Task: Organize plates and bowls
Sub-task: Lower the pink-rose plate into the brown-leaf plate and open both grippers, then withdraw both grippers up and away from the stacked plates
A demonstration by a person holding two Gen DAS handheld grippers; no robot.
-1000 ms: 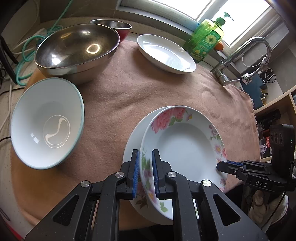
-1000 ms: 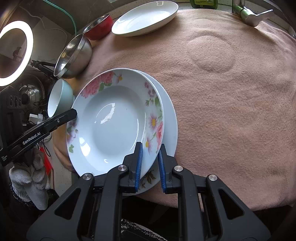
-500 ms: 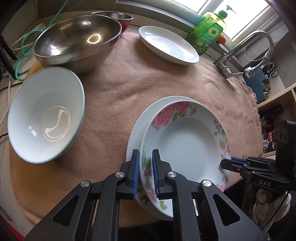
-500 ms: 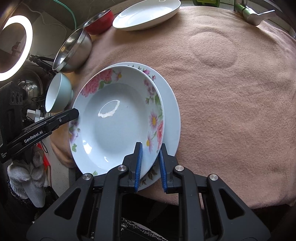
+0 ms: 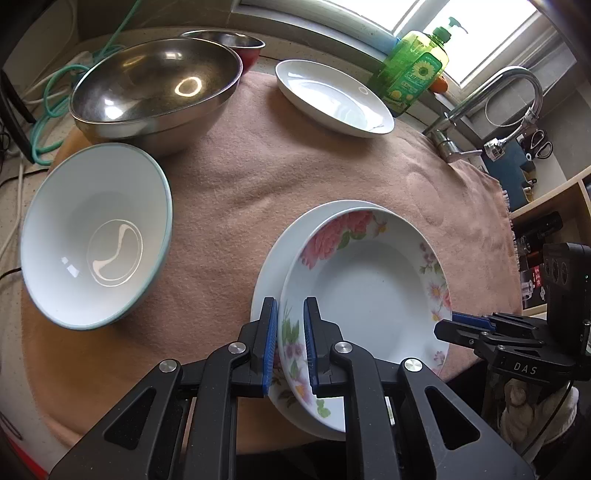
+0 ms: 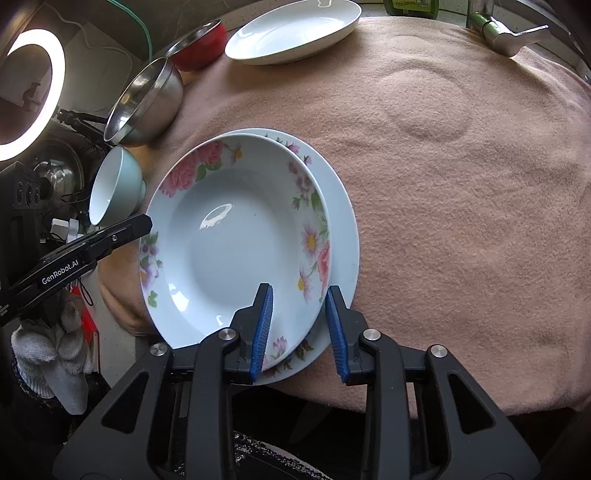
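Note:
A floral deep plate rests on a second floral plate at the near edge of the pink cloth. My left gripper is shut on the upper plate's near rim. My right gripper has its jaws apart around the opposite rim, touching nothing clearly. A plain white plate sits at the far side. A white bowl with a teal rim, a large steel bowl and a red bowl stand to the left.
A green soap bottle and a tap stand by the window. Cables lie left of the steel bowl. A ring light glows at the left. The pink cloth stretches to the right.
The upper floral plate came down onto the lower plate and shifted further over it. My right gripper has opened and let go of its rim. The left gripper stays shut.

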